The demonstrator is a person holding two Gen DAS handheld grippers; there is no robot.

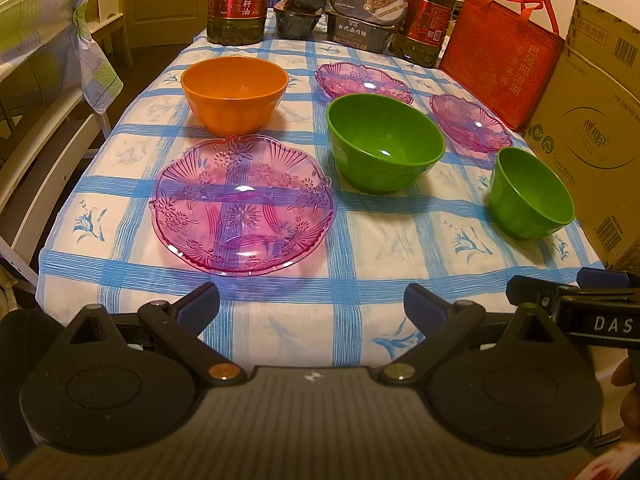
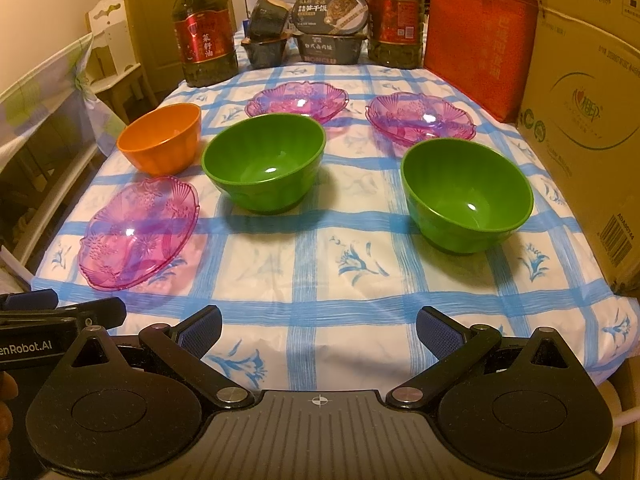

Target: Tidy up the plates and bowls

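From the left wrist view, the left gripper (image 1: pixel 312 304) hangs over the near edge of the table (image 1: pixel 360 328), its blue-padded fingers wide apart and holding nothing. Just ahead, toward the near left corner, lies a pink plate (image 1: pixel 243 206); behind it, by the left edge, stands the orange bowl (image 1: pixel 235 94). At mid-table sits a green bowl (image 1: pixel 385 142), with two more pink plates behind it toward the far right (one (image 1: pixel 363 82), the other (image 1: pixel 471 122)). A second green bowl (image 1: pixel 531 192) stands by the right edge, beside the cardboard box (image 1: pixel 588 152). The dishes lie apart and unstacked, so the sorting looks not yet begun.

From the right wrist view, the right gripper (image 2: pixel 318 328) likewise hovers at the near edge, fingers spread and empty. Nearest it is the right-hand green bowl (image 2: pixel 466 196); the other green bowl (image 2: pixel 263 162) is at the centre, and the orange bowl (image 2: pixel 162 142) and near plate (image 2: pixel 138 232) lie leftward. Oil bottles (image 2: pixel 206 46) and a red bag (image 2: pixel 478 46) crowd the far edge, probably leaving the front half as working room. Matching shapes suggest nesting bowls and piling plates.
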